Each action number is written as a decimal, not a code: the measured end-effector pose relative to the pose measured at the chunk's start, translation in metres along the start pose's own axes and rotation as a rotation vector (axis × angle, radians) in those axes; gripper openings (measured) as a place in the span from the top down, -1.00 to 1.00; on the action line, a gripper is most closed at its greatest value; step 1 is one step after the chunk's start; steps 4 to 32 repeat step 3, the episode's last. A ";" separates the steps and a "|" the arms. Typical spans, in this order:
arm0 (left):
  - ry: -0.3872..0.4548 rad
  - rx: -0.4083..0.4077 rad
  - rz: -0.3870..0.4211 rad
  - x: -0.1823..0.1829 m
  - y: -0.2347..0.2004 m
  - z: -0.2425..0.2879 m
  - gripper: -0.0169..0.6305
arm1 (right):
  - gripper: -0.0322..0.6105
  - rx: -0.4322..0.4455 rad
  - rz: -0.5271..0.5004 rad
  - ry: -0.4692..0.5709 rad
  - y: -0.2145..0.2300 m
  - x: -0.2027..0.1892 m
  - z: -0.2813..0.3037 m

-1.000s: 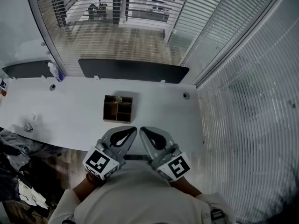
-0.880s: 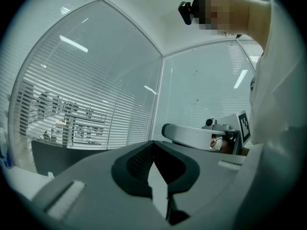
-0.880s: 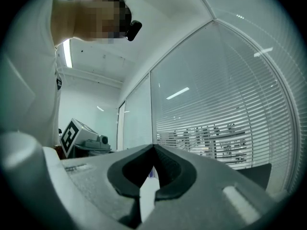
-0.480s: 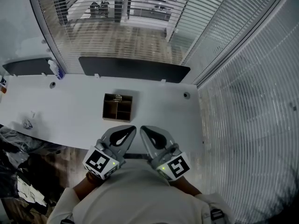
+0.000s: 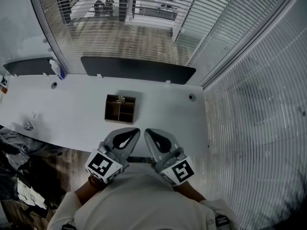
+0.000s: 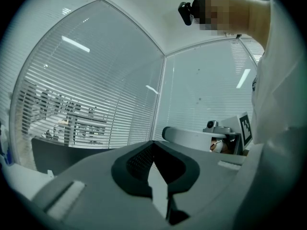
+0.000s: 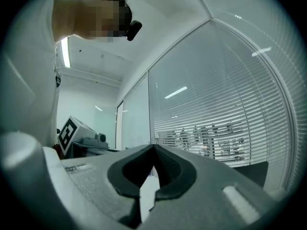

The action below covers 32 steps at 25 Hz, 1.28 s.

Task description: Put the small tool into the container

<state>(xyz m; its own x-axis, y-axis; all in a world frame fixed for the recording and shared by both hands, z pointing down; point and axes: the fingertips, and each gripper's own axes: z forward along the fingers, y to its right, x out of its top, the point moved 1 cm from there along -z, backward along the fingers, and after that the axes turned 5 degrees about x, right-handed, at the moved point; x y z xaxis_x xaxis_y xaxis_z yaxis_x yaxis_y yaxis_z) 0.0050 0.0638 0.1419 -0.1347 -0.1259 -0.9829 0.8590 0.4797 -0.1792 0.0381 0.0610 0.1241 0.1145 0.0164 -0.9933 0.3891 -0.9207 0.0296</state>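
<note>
- The container (image 5: 120, 109) stands mid-surface (image 5: 72, 114), ahead of me.
- My left tongs (image 5: 135, 131) and right tongs (image 5: 147, 132) sit side by side before it, over the near edge.

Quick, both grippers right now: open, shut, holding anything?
Left gripper: jaws shut, nothing between them.
Right gripper: jaws shut, nothing between them.

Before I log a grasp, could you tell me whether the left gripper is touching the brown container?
Apart. In the head view a strip of white table shows between the left gripper and the container, which sits farther out on it.
</note>
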 end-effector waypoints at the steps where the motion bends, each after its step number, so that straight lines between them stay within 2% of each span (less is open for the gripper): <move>1: 0.001 0.000 0.001 0.000 0.001 0.001 0.94 | 0.90 -0.002 -0.008 -0.002 0.002 -0.001 -0.002; 32: 0.002 -0.001 0.000 0.001 0.004 0.003 0.94 | 0.90 -0.005 -0.019 -0.004 0.005 -0.003 -0.006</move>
